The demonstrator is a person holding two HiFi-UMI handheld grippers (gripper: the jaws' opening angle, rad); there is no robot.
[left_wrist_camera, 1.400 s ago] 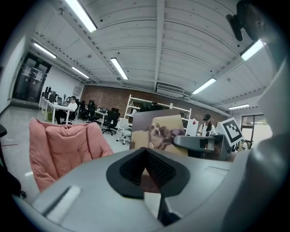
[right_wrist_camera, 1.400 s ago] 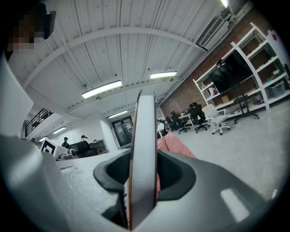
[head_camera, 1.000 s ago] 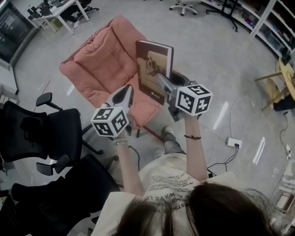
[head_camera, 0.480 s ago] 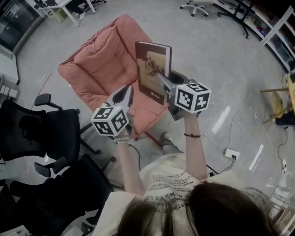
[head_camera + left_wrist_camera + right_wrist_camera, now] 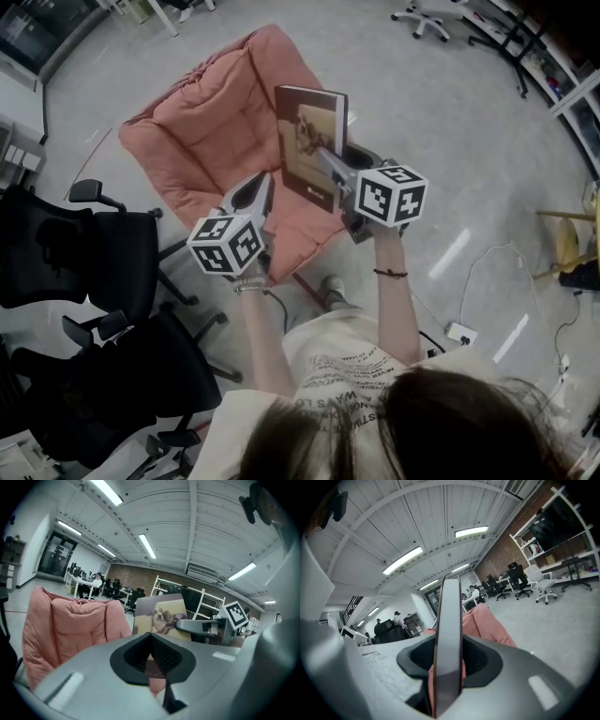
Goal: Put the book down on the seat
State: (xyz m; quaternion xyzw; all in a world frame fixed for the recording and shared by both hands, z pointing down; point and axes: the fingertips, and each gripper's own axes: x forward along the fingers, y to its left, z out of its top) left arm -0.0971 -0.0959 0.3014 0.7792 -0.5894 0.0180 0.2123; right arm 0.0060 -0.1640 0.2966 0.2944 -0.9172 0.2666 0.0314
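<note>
While upright over the seat (image 5: 211,127), book (image 5: 310,131) tight between right tongs (image 5: 322,157); left tongs (image 5: 263,182) together, empty.

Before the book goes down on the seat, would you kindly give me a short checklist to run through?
1. Right gripper shut on the book: ok.
2. Book positioned over the pink seat: ok, judging by the head view.
3. Nothing seen lying on the seat cushion: ok.
4. Left gripper shut, empty and apart from the book: ok.
5. Book tilted flat for laying down: not ok, it stands upright.
6. Gap between book and cushion: cannot tell.
</note>
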